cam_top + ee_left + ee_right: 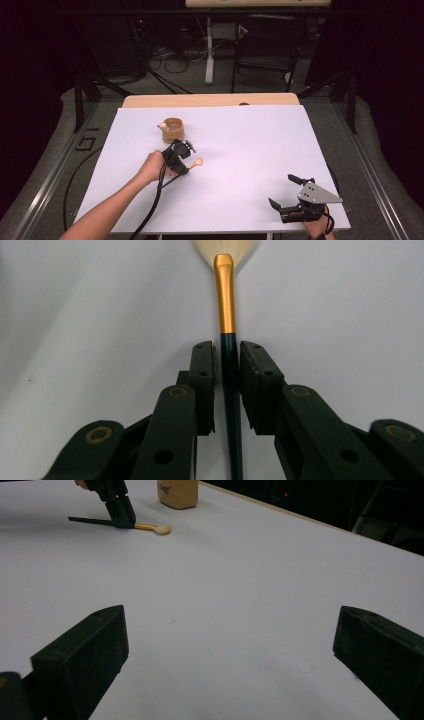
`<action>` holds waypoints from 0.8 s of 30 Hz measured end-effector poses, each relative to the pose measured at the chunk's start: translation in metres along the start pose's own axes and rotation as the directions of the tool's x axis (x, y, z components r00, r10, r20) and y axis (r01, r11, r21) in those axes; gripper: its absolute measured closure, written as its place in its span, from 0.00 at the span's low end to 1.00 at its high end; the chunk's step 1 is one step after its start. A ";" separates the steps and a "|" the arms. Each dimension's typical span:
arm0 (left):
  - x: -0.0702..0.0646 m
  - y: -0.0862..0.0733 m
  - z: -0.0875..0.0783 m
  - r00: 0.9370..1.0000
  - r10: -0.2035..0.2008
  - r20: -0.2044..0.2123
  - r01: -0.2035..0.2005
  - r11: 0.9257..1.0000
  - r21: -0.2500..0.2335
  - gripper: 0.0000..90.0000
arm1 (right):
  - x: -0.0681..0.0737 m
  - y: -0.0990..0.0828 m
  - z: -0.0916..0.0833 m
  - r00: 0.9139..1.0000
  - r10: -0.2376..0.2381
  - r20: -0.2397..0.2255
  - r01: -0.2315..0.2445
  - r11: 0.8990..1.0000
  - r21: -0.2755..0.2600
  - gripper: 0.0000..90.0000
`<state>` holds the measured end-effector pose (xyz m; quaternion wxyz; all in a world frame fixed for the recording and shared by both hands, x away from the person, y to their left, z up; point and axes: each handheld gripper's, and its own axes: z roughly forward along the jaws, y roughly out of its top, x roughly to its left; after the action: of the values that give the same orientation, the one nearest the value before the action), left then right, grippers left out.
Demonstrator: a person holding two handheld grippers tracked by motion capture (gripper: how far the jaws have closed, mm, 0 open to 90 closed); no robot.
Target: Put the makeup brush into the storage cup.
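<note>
A makeup brush (225, 300) with a dark blue handle, a gold ferrule and pale bristles lies flat on the white tabletop (250, 145). My left gripper (227, 347) stands over it with both pads against the dark handle, just behind the ferrule. In the high view the left gripper (186, 162) is left of the table's centre, with the brush head (198, 161) sticking out to its right. My right gripper (281, 190) rests near the front right edge, jaws wide open with nothing between them (230, 620). From there I see the left gripper (122, 517) and the brush (155, 528) far off.
A round wooden cup (173, 129) stands just behind the left gripper, with a small pale thing (161, 125) at its left rim. The same cup (177, 492) appears in the right gripper view. A chair and table legs stand on the floor beyond the far edge.
</note>
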<state>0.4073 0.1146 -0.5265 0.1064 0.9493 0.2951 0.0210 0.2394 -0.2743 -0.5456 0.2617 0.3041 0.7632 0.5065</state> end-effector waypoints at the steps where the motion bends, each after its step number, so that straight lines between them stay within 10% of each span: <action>1: 0.000 0.000 0.000 1.000 -0.003 -0.001 0.003 1.000 0.001 0.86 | 0.000 0.000 0.000 1.000 -0.002 0.001 0.002 1.000 -0.006 0.02; 24: -0.002 -0.001 0.000 1.000 -0.015 -0.022 0.015 1.000 -0.002 0.92 | 0.000 0.001 0.001 1.000 0.001 0.007 -0.001 1.000 0.007 0.02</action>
<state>0.4051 0.1139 -0.5269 0.1044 0.9467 0.3032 0.0309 0.2403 -0.2735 -0.5451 0.2630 0.3072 0.7639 0.5029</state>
